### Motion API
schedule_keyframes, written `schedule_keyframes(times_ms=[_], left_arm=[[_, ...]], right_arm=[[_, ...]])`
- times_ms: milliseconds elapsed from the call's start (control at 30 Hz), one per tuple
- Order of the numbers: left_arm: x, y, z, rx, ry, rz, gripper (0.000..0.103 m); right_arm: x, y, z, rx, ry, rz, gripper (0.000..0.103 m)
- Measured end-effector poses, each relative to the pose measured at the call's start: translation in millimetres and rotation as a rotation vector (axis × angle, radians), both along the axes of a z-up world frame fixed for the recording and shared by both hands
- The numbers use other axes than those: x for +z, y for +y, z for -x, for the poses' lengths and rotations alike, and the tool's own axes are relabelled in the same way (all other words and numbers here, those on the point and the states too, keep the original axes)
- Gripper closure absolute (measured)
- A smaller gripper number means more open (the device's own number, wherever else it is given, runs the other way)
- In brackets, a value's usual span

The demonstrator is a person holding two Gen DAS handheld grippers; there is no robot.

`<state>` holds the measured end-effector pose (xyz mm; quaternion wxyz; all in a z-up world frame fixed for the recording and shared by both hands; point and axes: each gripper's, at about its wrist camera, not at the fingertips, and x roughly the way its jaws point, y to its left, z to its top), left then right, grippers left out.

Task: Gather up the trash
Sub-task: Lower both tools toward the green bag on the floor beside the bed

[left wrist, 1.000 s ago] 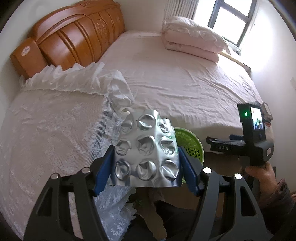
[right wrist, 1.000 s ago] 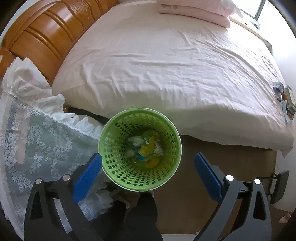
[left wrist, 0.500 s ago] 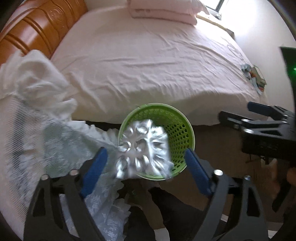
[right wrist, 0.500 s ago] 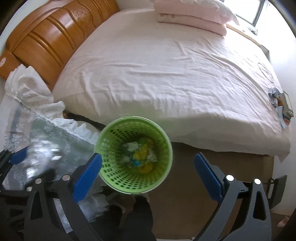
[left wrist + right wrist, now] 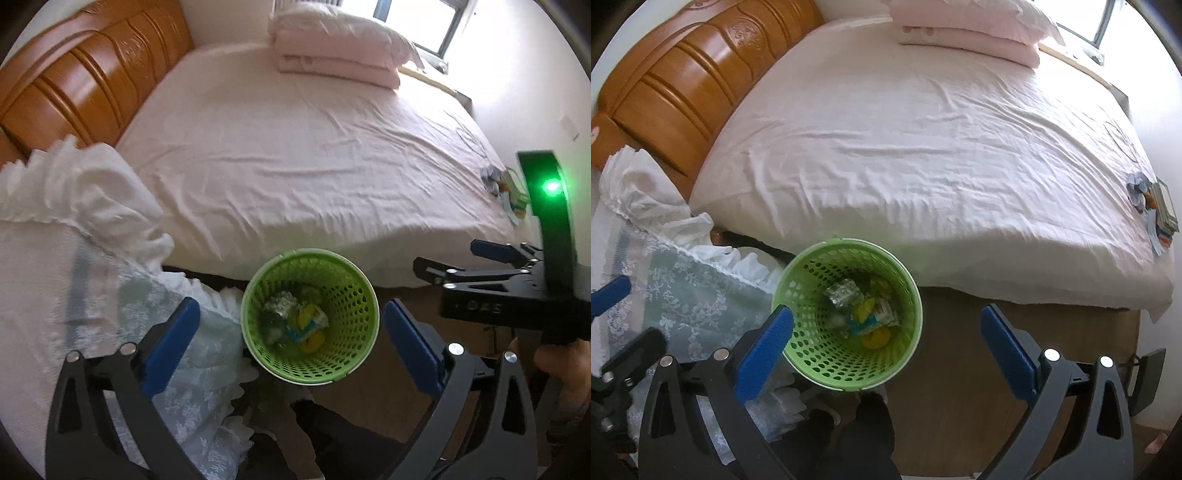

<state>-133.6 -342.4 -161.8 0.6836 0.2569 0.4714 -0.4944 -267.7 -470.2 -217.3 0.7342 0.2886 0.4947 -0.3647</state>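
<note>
A green perforated waste basket (image 5: 351, 354) (image 5: 812, 354) stands on the floor beside the bed. Inside lie a silver blister pack (image 5: 280, 303) (image 5: 844, 291) and yellow and white wrappers (image 5: 308, 326) (image 5: 873, 314). My left gripper (image 5: 291, 332) is open and empty, hovering over the basket. My right gripper (image 5: 886, 339) is open and empty, above the basket's right side; its body also shows at the right of the left wrist view (image 5: 509, 295). More trash (image 5: 506, 188) (image 5: 1156, 210) lies on the bed's far right edge.
A bed with a pink sheet (image 5: 314, 155) (image 5: 923, 147), folded pillows (image 5: 340, 48) and a wooden headboard (image 5: 81, 85). A lace-covered stand (image 5: 74, 277) (image 5: 687, 295) is left of the basket. My dark-trousered legs (image 5: 332, 435) are below it.
The left gripper tilted down over the basket, opened and let the silver blister pack go; it now lies inside the basket. The right gripper stayed open above the basket.
</note>
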Motion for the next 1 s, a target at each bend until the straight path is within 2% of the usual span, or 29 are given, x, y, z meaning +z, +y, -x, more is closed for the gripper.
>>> schedule_keyframes(times_ms=[167,300,667,1000], left_arm=[[20.2,26.2,-13.6,0.044,-0.043,0.011,0.008],[30.0,63.1,-33.4,0.118,-0.066,0.005,0.008],[26.0,128.6,-68.3,0.234,-0.058,-0.026,0.008],[39.1,185.2,-82.0,0.309,-0.079,0.003,0.008]], right_arm=[[7.3,11.2,-19.6,0.036,-0.023,0.007,0.003],[12.2,25.3,-39.3,0.077,-0.034,0.008,0.003],[11.5,77.8,-97.3,0.200,-0.028,-0.001,0.003],[4.4,112.5,-108.3,0.255,-0.048,-0.013,0.003]])
